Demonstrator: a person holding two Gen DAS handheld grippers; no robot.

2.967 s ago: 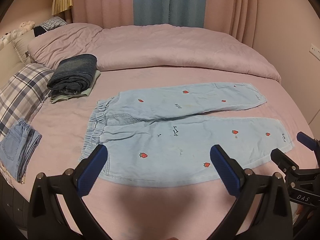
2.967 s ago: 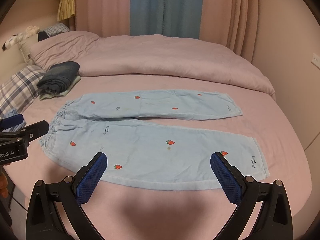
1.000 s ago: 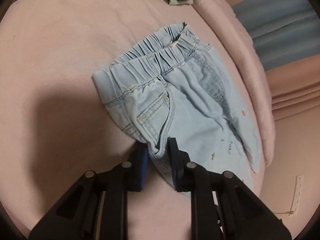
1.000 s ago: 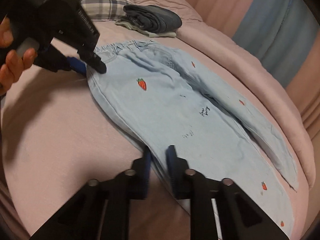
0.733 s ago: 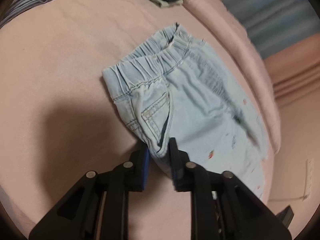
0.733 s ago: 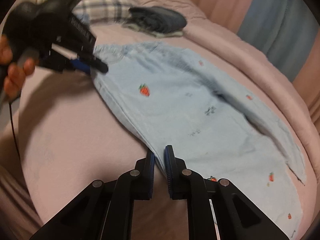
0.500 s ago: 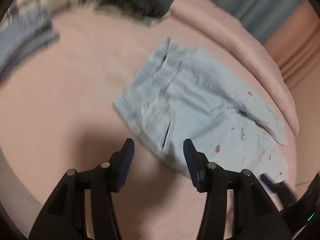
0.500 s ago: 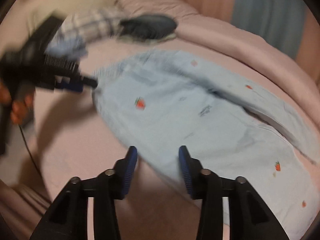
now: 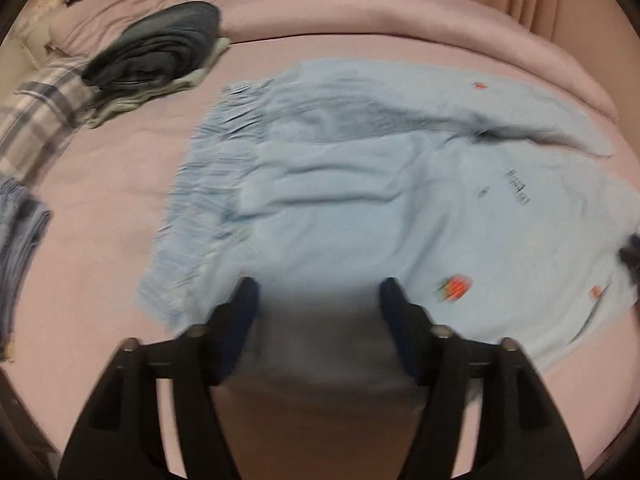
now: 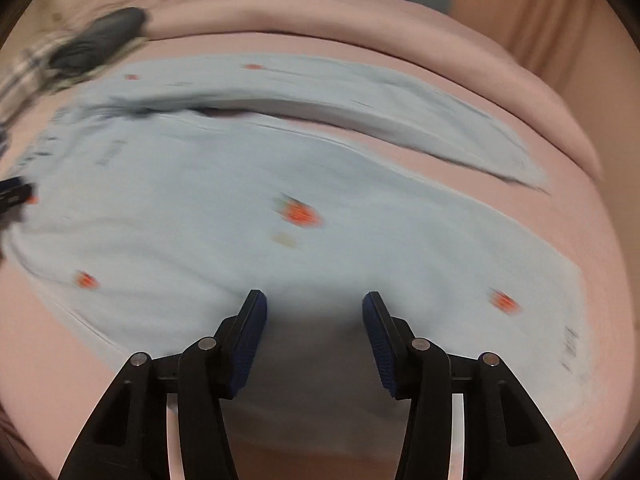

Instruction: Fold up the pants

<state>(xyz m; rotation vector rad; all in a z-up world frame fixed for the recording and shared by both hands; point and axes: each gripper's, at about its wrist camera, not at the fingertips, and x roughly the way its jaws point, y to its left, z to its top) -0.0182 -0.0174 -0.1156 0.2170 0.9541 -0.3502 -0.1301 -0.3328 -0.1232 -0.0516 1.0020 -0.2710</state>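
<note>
Light blue pants (image 9: pixel 360 200) with red strawberry prints lie spread on the pink bed, waistband (image 9: pixel 208 184) to the left, both legs running right. They also fill the right wrist view (image 10: pixel 248 184). My left gripper (image 9: pixel 318 316) is open and empty, hovering over the near edge by the waist. My right gripper (image 10: pixel 314 328) is open and empty above the near leg's lower edge. Both views are motion-blurred. The left gripper's tip shows at the left edge of the right wrist view (image 10: pixel 14 194).
A stack of dark folded clothes (image 9: pixel 156 52) sits at the back left, also in the right wrist view (image 10: pixel 96 46). A plaid pillow (image 9: pixel 36 120) and folded jeans (image 9: pixel 20 240) lie at the left. A pink duvet (image 9: pixel 400 8) runs along the back.
Both grippers were shut on the pants' near edge a second ago. They have let go, opened wide and pulled back and up. The pants lie shifted and rumpled at the waist.
</note>
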